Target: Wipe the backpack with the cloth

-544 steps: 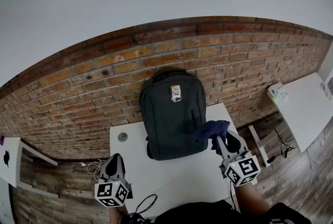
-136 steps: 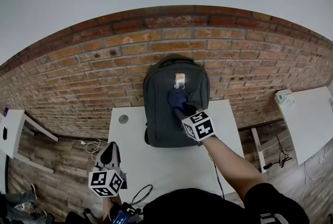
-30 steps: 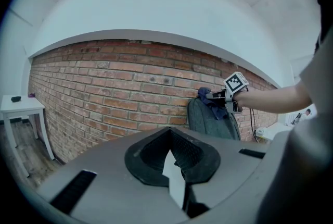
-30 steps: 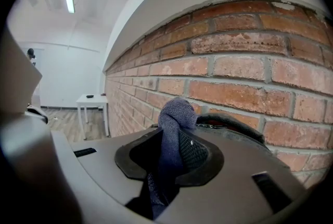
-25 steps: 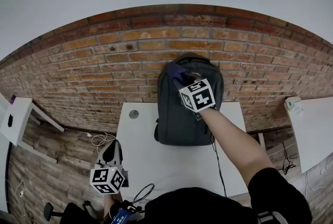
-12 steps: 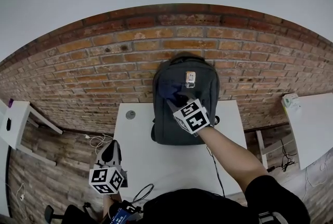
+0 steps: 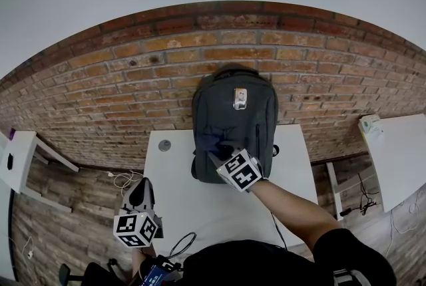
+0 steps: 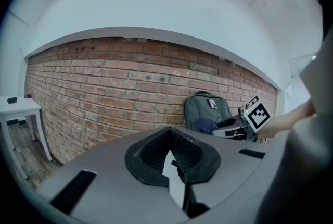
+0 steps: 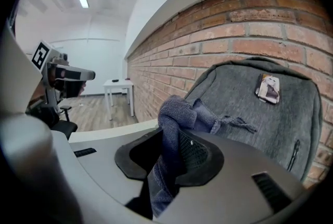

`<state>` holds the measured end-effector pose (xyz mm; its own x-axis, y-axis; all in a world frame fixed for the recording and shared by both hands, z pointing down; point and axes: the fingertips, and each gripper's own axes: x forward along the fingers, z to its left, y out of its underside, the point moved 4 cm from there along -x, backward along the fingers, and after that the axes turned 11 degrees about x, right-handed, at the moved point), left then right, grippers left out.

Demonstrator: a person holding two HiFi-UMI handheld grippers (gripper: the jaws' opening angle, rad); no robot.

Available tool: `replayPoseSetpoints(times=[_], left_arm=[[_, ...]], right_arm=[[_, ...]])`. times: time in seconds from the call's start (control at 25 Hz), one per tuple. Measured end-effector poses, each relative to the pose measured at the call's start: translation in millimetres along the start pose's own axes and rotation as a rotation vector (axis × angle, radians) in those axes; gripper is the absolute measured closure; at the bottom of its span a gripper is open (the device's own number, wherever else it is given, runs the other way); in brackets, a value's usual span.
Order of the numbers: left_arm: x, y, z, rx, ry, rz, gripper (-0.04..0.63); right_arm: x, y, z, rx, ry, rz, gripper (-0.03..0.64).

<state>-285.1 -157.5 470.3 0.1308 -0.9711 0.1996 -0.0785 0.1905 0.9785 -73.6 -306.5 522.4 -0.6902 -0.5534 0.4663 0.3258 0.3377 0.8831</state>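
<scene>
Standing upright on the white bench (image 7: 200,201) against the brick wall (image 7: 120,88): grey backpack (image 7: 239,122). Right gripper (image 7: 215,151), fingers clamped on the blue cloth (image 7: 207,141), cloth pressed to the backpack's lower front. Left gripper (image 7: 142,193), fingers together, holding nothing, at the bench's near left edge, well apart from the backpack.

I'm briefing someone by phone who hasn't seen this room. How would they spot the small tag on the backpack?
Against the red brick wall, a dark grey backpack stands upright on the white table. High on its front sits a small pale rectangular tag, the only light patch on the bag; the dark blue cloth is lower, to the left.
</scene>
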Motion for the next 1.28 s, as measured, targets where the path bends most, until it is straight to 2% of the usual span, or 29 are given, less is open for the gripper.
replayPoseSetpoints(times=[0.16, 0.36, 0.6, 0.84, 1.08, 1.28], left_arm=[[-0.7, 2.5, 0.2, -0.005, -0.006, 0.005, 0.601], [0.8, 4.4, 1.2, -0.008, -0.008, 0.009, 0.601], [1.5, 4.7, 1.6, -0.008, -0.005, 0.012, 0.601], [0.5, 4.1, 1.3, -0.004, 0.001, 0.013, 0.601], [-5.8, 9.7, 5.5, -0.016, -0.013, 0.019, 0.601], [-9.8, 13.6, 10.5, -0.027, -0.026, 0.020, 0.601]], right_arm=[[1.0, 31.1, 16.7, -0.010, -0.031, 0.038, 0.530], [4.4, 72.5, 34.4, 0.042, -0.078, 0.087, 0.530], [7.2, 110.2, 46.0, 0.057, -0.110, 0.152, 0.530], [15.1, 156.3, 53.8, 0.055, -0.122, 0.257, 0.531], [21.6, 161.5, 60.4, 0.041, -0.121, 0.297, 0.531], [24.6, 142.0, 62.9, 0.056, -0.125, 0.261, 0.529]])
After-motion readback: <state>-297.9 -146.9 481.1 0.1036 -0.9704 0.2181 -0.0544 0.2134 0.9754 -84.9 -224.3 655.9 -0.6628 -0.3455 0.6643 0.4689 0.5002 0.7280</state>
